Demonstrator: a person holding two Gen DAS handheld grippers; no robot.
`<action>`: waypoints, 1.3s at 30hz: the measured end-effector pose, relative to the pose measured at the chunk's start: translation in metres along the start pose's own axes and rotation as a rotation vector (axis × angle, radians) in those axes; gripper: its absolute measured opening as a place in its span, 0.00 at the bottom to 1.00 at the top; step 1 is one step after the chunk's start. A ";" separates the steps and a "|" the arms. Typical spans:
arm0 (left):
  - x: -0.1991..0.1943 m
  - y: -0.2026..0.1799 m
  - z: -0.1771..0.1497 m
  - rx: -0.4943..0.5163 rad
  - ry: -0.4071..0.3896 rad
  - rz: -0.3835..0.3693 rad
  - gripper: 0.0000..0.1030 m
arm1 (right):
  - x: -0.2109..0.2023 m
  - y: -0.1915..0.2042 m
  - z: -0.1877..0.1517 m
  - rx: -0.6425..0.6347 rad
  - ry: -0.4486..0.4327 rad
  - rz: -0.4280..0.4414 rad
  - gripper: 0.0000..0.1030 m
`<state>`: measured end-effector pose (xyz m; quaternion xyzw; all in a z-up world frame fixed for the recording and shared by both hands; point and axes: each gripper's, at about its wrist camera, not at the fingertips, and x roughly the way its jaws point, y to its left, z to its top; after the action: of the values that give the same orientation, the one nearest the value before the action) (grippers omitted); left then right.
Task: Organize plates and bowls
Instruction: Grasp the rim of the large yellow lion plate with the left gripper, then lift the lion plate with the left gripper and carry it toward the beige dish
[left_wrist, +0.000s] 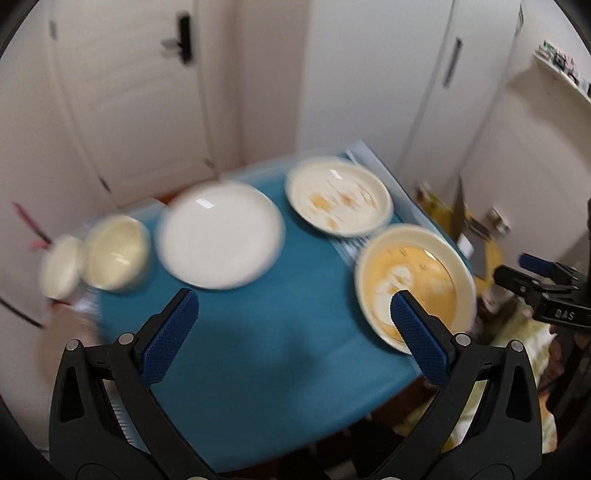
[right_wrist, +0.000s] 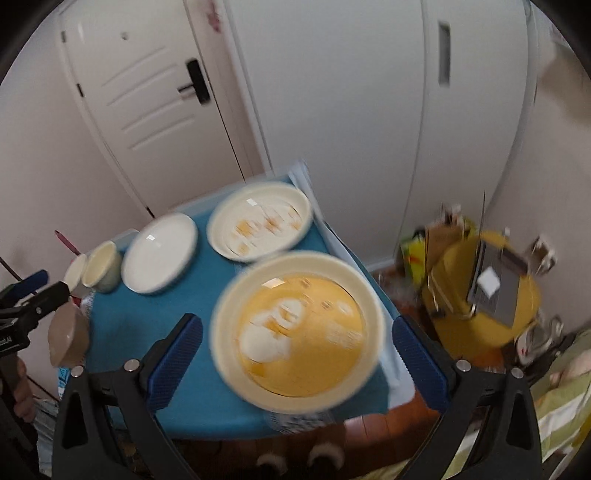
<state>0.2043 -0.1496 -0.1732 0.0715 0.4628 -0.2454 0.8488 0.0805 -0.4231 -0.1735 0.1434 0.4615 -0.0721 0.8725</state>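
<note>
Hovering with right gripper (right_wrist: 297, 360) wide open, empty, over yellow plate (right_wrist: 299, 332) at lower centre of frame (left gripper (left_wrist: 293, 332) open too, over blue table (left_wrist: 258, 350)). Better lowering slowly, jaws straddling the rim.

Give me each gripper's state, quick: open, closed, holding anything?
Left gripper: open, holding nothing, above the blue table.
Right gripper: open, holding nothing; the yellow plate shows between its fingers, ungripped.
</note>
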 end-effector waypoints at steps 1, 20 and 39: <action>0.018 -0.006 0.001 -0.005 0.038 -0.031 1.00 | 0.010 -0.014 -0.002 0.008 0.031 0.015 0.90; 0.146 -0.057 -0.030 -0.228 0.290 0.003 0.52 | 0.123 -0.083 0.008 -0.106 0.344 0.326 0.30; 0.142 -0.067 -0.042 -0.231 0.283 0.016 0.23 | 0.133 -0.082 0.016 -0.197 0.329 0.292 0.12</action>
<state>0.2048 -0.2427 -0.3068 0.0112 0.6023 -0.1711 0.7796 0.1466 -0.5049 -0.2901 0.1327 0.5767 0.1242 0.7965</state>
